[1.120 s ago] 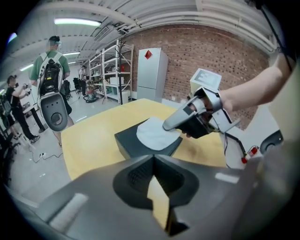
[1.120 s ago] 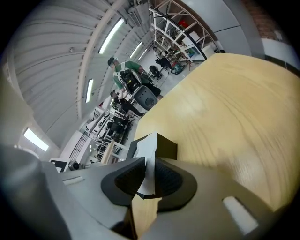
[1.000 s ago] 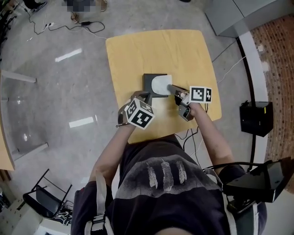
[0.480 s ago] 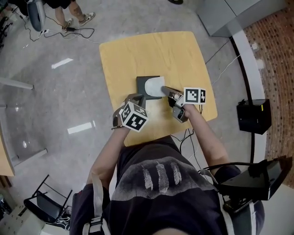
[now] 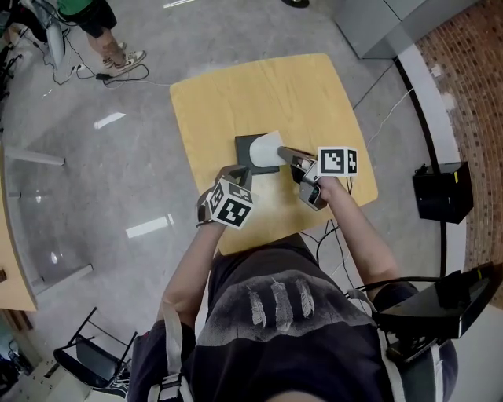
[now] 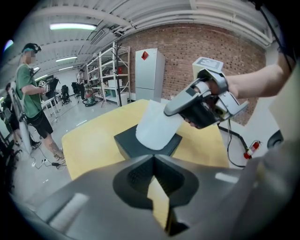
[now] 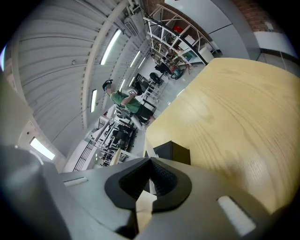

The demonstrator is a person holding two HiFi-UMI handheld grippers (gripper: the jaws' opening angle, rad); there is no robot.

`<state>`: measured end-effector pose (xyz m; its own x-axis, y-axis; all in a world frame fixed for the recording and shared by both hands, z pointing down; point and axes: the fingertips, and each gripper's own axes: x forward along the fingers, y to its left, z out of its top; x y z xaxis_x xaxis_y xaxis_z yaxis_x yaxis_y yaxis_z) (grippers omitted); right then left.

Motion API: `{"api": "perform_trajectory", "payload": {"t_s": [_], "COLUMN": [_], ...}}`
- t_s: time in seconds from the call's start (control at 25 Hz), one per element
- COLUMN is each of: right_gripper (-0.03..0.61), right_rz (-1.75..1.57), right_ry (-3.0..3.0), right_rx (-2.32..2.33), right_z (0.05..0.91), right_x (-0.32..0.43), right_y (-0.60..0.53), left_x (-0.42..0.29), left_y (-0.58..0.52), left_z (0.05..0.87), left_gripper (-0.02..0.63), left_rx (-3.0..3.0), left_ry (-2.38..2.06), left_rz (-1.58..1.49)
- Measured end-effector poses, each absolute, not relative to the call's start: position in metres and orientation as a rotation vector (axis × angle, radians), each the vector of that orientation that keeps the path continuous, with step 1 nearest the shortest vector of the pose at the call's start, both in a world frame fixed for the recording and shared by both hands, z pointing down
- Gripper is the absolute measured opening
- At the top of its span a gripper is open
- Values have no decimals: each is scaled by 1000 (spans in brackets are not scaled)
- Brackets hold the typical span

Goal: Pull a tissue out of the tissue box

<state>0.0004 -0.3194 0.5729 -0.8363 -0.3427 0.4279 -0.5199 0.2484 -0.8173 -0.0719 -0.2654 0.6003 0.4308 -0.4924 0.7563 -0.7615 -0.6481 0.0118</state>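
Reaching in from the right with the right gripper (image 5: 283, 151), forearm angled over the near right corner of the tabletop (image 5: 236, 86), fingers clamped on the white tissue (image 5: 267, 146). Lifting that tissue up out of the dark tissue box (image 5: 247, 149), close to the middle of the tabletop, lower end down in the box top. Holding the left gripper (image 5: 236, 169) just beside the box's near left corner, wrist low, fingers pressed together on nothing, aimed at the far side.

Around the tabletop: a black case (image 5: 439, 192) on the floor to the right, cables (image 5: 118, 74) on the floor at far left, a person in a green shirt (image 5: 94, 20) beyond them. Nothing between either gripper and the box.

From the left gripper view, seeing the tissue (image 6: 157, 126) as a broad curved sheet hanging from the right gripper (image 6: 167, 111) down into the box (image 6: 126, 143), plus a brick wall (image 6: 211, 44), a white cabinet (image 6: 150, 75) and shelves (image 6: 110, 75) far off. From the right gripper view, seeing only a thin white strip (image 7: 144, 202) pinched between the fingers (image 7: 161, 180), and one corner of the box (image 7: 172, 151) past them.
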Motion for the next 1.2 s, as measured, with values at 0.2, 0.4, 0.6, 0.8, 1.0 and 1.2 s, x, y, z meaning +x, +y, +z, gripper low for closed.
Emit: {"api": "perform_trajectory", "payload": {"t_s": [0.2, 0.4, 0.6, 0.8, 1.0, 1.2], "right_gripper": [-6, -5, -5, -6, -6, -6], "right_rz": [1651, 1644, 1644, 1622, 1606, 1604], "right_ry": [-2400, -2415, -2430, -2447, -2453, -2430], "right_rx": [816, 803, 783, 774, 772, 811], "right_z": [556, 548, 542, 530, 524, 518], "right_x": [-2, -5, -8, -10, -8, -2], "right_y": [-322, -324, -321, -325, -325, -325], "left_x": [-72, -73, -71, -71, -71, -71], "left_y": [-264, -264, -263, -266, -267, -268], "left_z": [601, 603, 605, 604, 604, 603], "left_gripper": [3, 3, 3, 3, 3, 3], "left_rx": [2353, 2340, 2342, 2344, 2346, 2347], "left_ry": [-1069, -1057, -1058, -1063, -1060, -1062], "left_rz": [1059, 1065, 1061, 1050, 1049, 1044]}}
